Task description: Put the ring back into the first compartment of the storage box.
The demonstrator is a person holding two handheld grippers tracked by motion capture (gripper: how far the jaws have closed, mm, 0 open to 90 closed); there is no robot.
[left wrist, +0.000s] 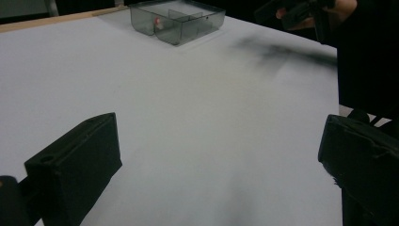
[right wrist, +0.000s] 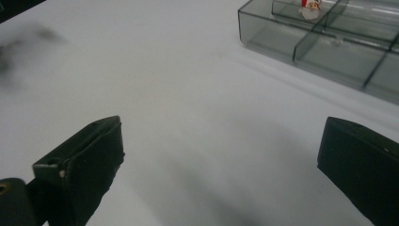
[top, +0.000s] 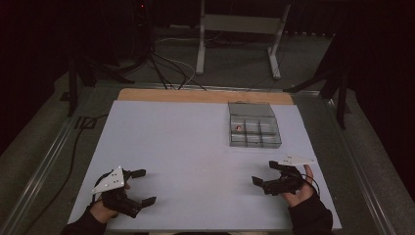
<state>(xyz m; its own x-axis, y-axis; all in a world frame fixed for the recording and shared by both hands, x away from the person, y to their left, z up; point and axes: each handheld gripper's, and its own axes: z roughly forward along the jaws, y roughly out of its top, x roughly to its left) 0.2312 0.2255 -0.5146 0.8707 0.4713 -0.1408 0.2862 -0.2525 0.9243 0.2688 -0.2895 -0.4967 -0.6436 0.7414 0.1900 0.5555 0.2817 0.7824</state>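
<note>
Left gripper (top: pixel 144 186) spread above white surface (top: pixel 186 147), right gripper (top: pixel 264 172) spread near grey box (top: pixel 254 142), small red-and-white figure (top: pixel 239 128) in one compartment

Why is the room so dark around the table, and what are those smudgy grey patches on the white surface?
High view: light falls on the white table alone, the floor and background stay dim. Left gripper view: the smudge near the top right is a soft shadow under the right gripper; the near jaws look blurred. Right gripper view: the clear compartment box shows faint glare, and a blurry shadow sits at the upper left.
</note>
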